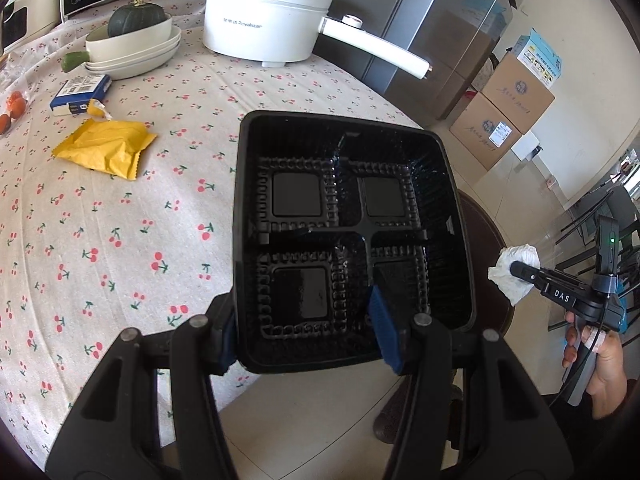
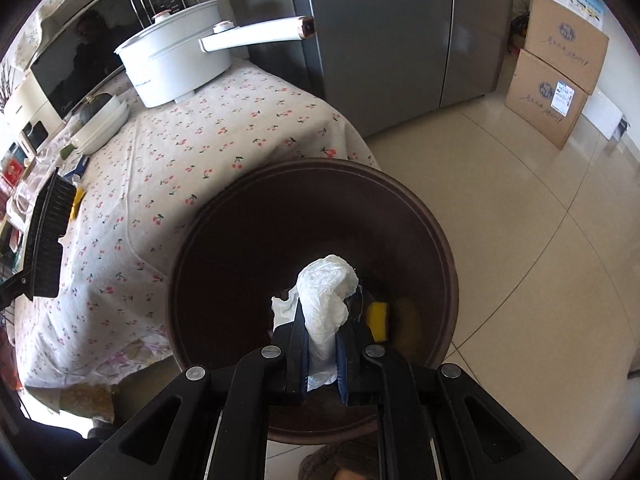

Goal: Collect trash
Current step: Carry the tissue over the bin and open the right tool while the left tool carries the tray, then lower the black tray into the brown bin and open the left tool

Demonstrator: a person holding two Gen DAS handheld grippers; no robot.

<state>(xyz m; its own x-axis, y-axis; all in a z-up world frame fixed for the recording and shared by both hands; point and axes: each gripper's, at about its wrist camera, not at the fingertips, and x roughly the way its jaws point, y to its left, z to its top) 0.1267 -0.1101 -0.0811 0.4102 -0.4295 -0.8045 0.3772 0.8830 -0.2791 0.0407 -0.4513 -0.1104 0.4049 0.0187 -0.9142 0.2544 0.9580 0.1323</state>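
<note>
My left gripper [image 1: 308, 332] is shut on the near rim of a black plastic food tray [image 1: 344, 224] with four compartments, held tilted over the table edge. The tray also shows edge-on in the right wrist view [image 2: 46, 240]. My right gripper [image 2: 323, 356] is shut on a crumpled white tissue [image 2: 326, 300] and holds it over the open mouth of a dark brown round bin [image 2: 312, 216]. The right gripper [image 1: 532, 276] and tissue [image 1: 516, 268] also show in the left wrist view. Yellow trash [image 2: 378, 320] lies inside the bin. A yellow wrapper [image 1: 106, 148] lies on the table.
The table has a cherry-print cloth [image 1: 120, 240]. On it are a white electric pot [image 1: 268, 12] with a long handle, stacked white bowls [image 1: 132, 46] holding a green squash, and a blue-and-white box [image 1: 80, 92]. A grey fridge [image 2: 384, 32] and cardboard boxes [image 2: 552, 76] stand behind.
</note>
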